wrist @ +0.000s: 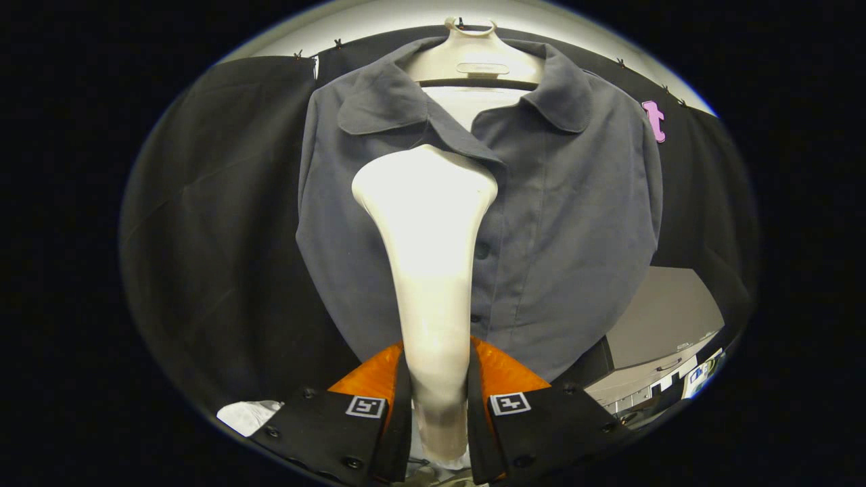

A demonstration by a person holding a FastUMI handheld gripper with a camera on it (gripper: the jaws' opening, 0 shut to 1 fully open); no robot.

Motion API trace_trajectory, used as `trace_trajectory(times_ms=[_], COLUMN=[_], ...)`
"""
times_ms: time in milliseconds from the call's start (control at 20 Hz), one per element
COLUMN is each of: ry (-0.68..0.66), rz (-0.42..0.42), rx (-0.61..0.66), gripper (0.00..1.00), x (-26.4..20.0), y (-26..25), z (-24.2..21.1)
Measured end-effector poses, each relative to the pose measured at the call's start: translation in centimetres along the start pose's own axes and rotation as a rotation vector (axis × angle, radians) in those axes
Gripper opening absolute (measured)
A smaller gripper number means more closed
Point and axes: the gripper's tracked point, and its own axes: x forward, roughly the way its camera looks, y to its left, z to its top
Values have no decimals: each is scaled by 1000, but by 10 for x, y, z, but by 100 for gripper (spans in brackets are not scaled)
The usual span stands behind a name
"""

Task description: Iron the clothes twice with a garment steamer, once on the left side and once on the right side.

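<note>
Steaming pass near the collar

Our gripper (438, 379) clamped the white plastic garment steamer (427, 230); its head met the grey collared shirt (561, 223) at 12 o'clock, likely needing a downward stroke next.

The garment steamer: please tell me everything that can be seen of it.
The garment steamer is off-white and looks like smooth, glossy plastic. It has a slim handle that widens upward into a broad, rounded head. It stands upright, its handle clamped between the two fingers of the gripper, which press on it from both sides. Its head is in front of the grey shirt, just below the collar; whether it touches the cloth cannot be told.
</note>
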Motion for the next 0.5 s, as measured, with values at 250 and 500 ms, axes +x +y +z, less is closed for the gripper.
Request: trace_trajectory(times_ms=[250,500], ry=[44,77], rz=[9,19], rx=[-15,-13], gripper=[42,42], x=[15,25], y=[10,13], z=[-20,-44])
